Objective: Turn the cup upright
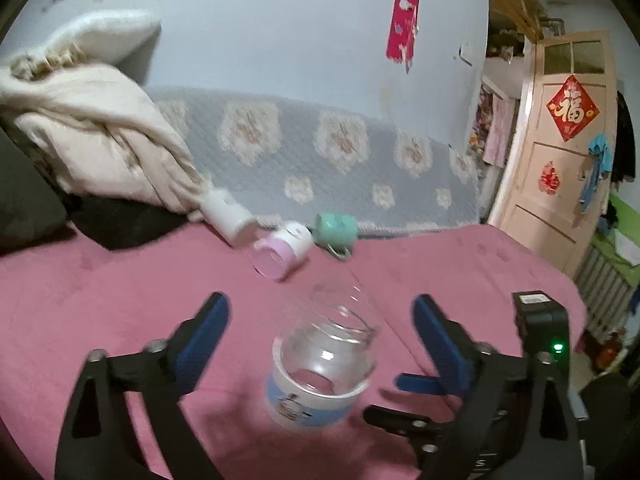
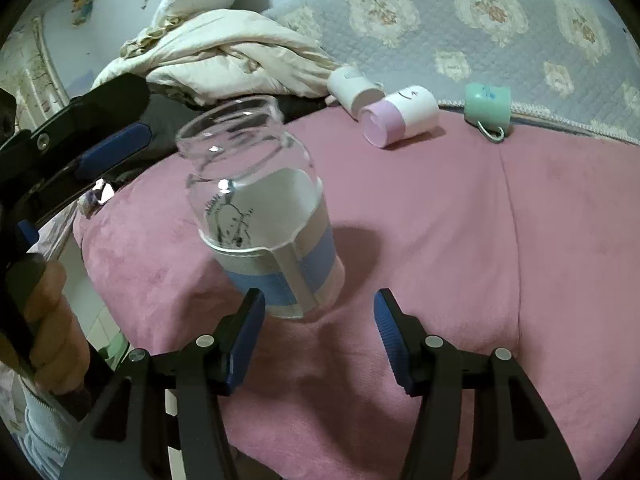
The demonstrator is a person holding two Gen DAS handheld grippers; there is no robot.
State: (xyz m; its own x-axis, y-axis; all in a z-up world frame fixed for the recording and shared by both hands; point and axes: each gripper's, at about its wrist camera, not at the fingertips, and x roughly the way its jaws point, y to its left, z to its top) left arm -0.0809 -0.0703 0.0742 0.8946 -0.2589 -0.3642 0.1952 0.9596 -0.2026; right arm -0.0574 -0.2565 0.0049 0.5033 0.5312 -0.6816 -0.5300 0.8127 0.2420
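A clear glass cup [image 2: 260,216] with a white and blue sleeve stands on the pink blanket [image 2: 460,220], mouth up and slightly tilted. It also shows in the left wrist view [image 1: 320,360]. My right gripper [image 2: 318,328] is open just in front of its base, not touching it. My left gripper [image 1: 320,328] is open with the cup between its fingers, apart from both pads. The left gripper's finger [image 2: 112,148] shows to the cup's left in the right wrist view. The right gripper's fingers [image 1: 420,384] show at lower right in the left wrist view.
A pink and white cup [image 2: 400,116], a white cup [image 2: 352,88] and a green mug [image 2: 488,108] lie on their sides at the far edge of the blanket. A cream quilt [image 2: 224,56] is heaped at far left. The bed edge drops off at left. A door [image 1: 560,140] stands at right.
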